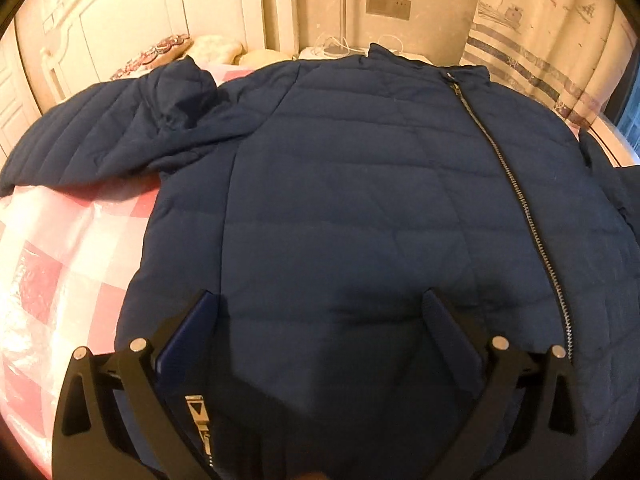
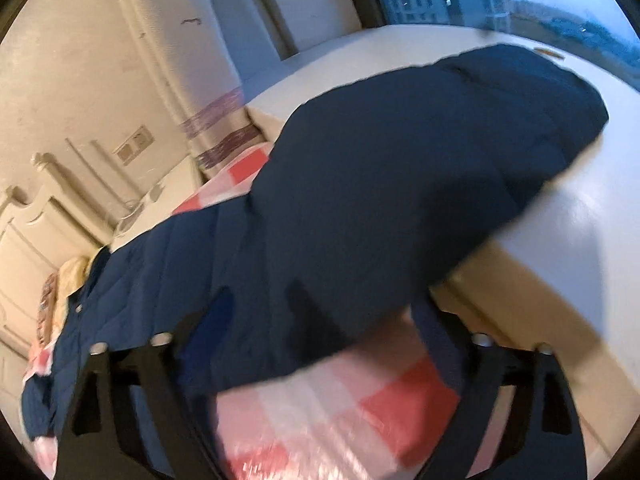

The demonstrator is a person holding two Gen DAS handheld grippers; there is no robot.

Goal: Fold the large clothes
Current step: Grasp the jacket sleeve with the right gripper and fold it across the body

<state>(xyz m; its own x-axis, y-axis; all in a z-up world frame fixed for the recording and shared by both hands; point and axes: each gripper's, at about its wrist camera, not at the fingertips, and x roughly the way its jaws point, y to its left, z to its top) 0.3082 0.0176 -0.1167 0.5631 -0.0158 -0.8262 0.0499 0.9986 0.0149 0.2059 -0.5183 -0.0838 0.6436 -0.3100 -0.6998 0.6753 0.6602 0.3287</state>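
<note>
While the navy jacket [image 1: 360, 184] lies zipped and face up on the checked bed cover [image 1: 60, 248], filling the middle of the left view, the left gripper [image 1: 320, 312] hovers above its hem with jaws spread. The right gripper [image 2: 324, 312] (blurred) has jaws spread too, over a sleeve [image 2: 420, 168] at the bed's edge.

From my left wrist view, the navy puffer jacket [image 1: 340, 200] hides most of the bed [image 1: 60, 248]; its right sleeve runs off the frame edge. My right wrist view is smeared with blur, so I cannot tell whether the right gripper [image 2: 324, 316] touches the jacket's sleeve [image 2: 440, 140].
</note>
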